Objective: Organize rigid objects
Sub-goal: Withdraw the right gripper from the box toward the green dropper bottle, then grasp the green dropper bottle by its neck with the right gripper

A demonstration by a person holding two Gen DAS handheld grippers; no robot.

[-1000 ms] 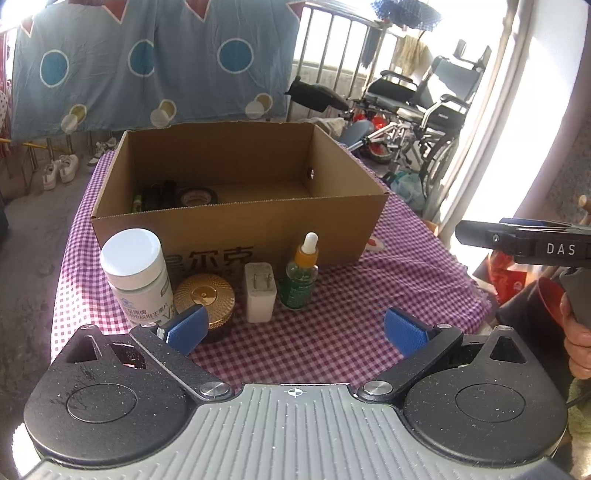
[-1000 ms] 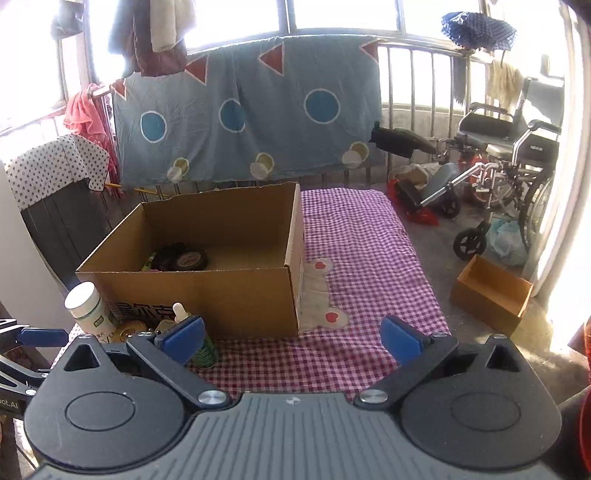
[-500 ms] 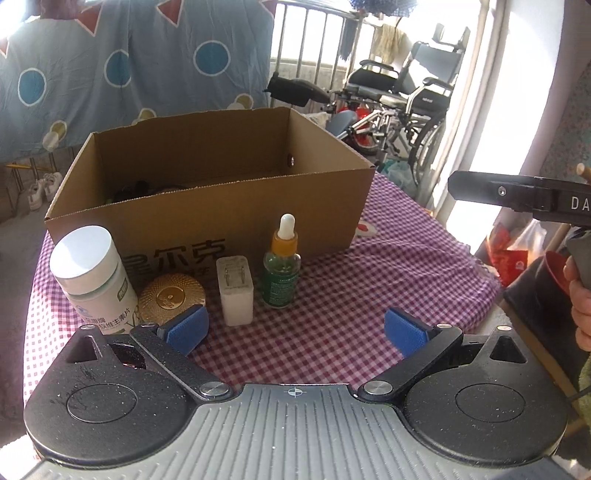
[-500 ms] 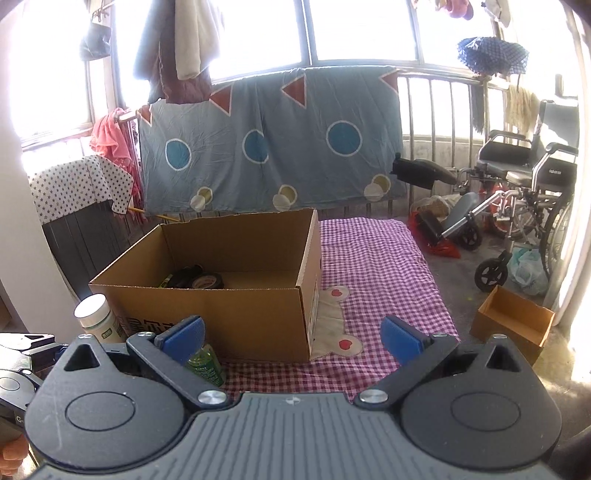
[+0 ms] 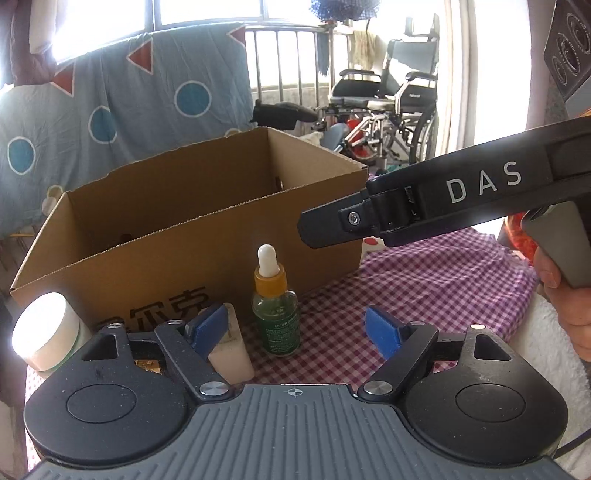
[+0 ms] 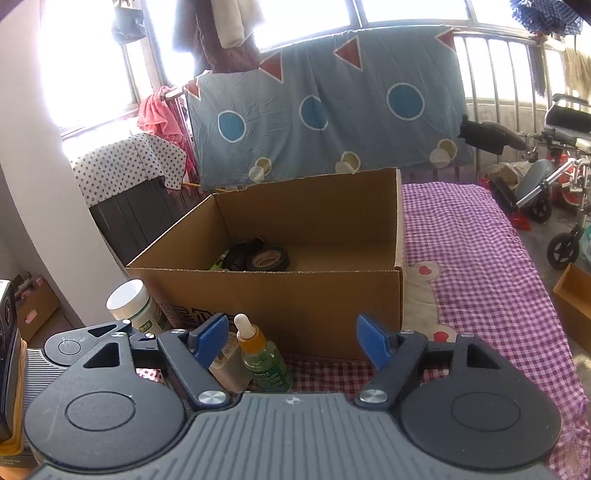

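Bright windows [image 6: 303, 18]; blue blanket [image 6: 325, 110] on railing; wheelchair [image 5: 391, 92].

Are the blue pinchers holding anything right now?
No, nothing is held. The left gripper and right gripper are both closing, with nothing pinched; the dropper bottle stands free on the cloth.

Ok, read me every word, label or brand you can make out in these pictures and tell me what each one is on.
"DAS": white letters on the side of the right gripper.
"尔克": dark characters on the front of the cardboard box; a character before them is hidden by the left gripper.
Dropper bottle: label print too small to read.
White-lidded jar: green label print too small to read.
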